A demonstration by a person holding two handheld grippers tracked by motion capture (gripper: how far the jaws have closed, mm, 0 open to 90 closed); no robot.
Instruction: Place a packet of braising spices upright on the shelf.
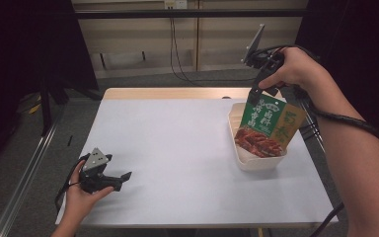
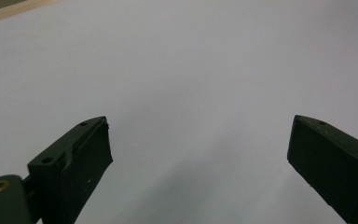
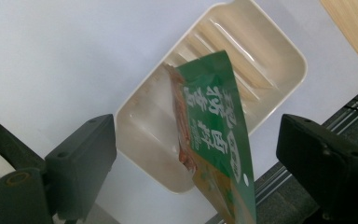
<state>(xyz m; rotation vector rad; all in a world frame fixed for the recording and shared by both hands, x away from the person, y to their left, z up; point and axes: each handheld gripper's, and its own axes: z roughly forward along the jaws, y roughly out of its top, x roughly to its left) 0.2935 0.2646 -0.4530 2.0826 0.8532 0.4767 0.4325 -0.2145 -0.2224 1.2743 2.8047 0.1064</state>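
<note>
A green snack packet [image 1: 266, 123] with red food pictured on it stands tilted in a cream plastic bin [image 1: 256, 163] at the table's right side. My right gripper [image 1: 254, 91] hangs just above the packet's top corner. In the right gripper view the packet [image 3: 214, 130] runs between the two jaws over the bin [image 3: 293, 60]. The right gripper [image 3: 196, 126] is open, its jaws wide apart and not touching the packet. My left gripper [image 1: 121, 180] rests low at the table's front left, and this left gripper [image 2: 198, 126] is open with nothing between its jaws.
A white sheet covers the table [image 1: 177, 148], with a strip of wood [image 1: 177, 93] showing along its far edge. A metal rail [image 1: 24, 168] runs along the floor at the left. Cables trail off the table's right side [image 1: 325, 118].
</note>
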